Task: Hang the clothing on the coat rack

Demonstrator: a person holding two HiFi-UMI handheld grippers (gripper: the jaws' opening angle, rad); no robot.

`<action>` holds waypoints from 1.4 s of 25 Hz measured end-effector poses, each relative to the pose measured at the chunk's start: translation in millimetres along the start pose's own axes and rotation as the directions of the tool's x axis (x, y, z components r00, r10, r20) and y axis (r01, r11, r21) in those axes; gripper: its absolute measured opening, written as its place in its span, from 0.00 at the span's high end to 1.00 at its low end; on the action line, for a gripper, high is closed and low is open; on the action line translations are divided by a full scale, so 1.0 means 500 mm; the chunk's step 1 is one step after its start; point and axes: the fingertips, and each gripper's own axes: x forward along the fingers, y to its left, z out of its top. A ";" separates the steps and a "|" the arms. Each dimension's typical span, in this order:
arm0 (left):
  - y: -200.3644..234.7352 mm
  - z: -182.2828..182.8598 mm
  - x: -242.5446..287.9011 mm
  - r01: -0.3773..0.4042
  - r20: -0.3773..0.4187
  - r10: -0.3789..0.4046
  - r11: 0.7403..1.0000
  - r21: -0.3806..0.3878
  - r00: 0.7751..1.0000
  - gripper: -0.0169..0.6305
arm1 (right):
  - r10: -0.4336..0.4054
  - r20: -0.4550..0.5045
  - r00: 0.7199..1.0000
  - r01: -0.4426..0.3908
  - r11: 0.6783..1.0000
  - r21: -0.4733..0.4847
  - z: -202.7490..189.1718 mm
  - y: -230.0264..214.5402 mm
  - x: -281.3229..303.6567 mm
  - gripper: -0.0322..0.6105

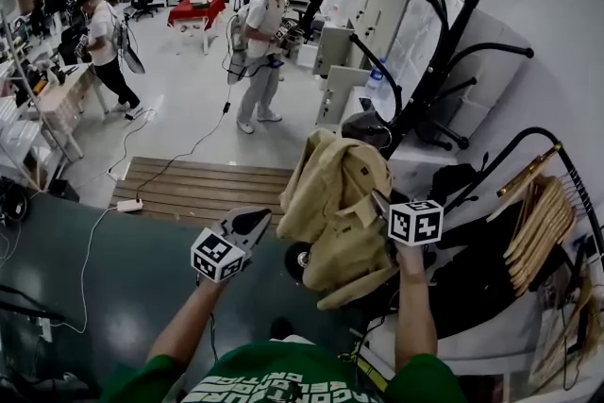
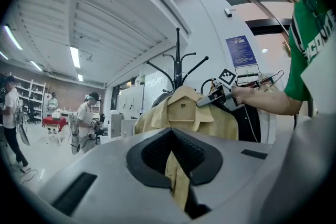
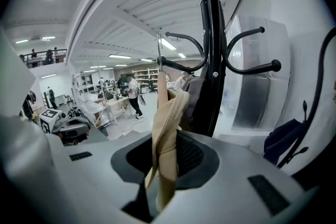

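Note:
A tan shirt (image 1: 340,203) hangs on a hanger between my two grippers, in front of the black coat rack (image 1: 436,61). My left gripper (image 1: 257,224) is shut on a strip of the shirt's fabric (image 2: 176,181) at its lower left edge. My right gripper (image 1: 379,201) is shut on the shirt's bunched shoulder (image 3: 165,134), up by the hanger. In the right gripper view the hanger's thin wire hook (image 3: 158,55) stands close beside a curved arm (image 3: 184,66) of the rack's pole (image 3: 210,39). Whether the hook rests on that arm I cannot tell.
Wooden hangers (image 1: 543,222) and a dark garment (image 1: 472,278) hang on a black rail at the right. White cabinets (image 1: 373,14) and a water bottle (image 1: 375,80) stand behind the rack. A wooden platform (image 1: 198,189) lies ahead. Several people (image 1: 262,33) stand farther off.

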 end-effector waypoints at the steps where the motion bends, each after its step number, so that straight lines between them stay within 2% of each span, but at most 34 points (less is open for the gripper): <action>1: 0.002 0.000 0.002 0.000 -0.001 0.000 1.000 -0.001 1.000 0.97 | 0.001 -0.005 1.000 -0.001 1.000 0.002 -0.001 -0.002 0.005 0.82; 21: 0.044 -0.014 0.045 -0.021 -0.009 0.021 1.000 -0.018 1.000 0.97 | 0.017 -0.076 0.997 -0.015 1.000 0.024 -0.037 -0.041 0.096 0.82; 35: 0.049 -0.022 0.057 -0.019 -0.018 0.018 1.000 -0.022 1.000 0.97 | -0.026 -0.053 0.998 0.029 0.998 0.047 -0.052 -0.084 0.126 0.82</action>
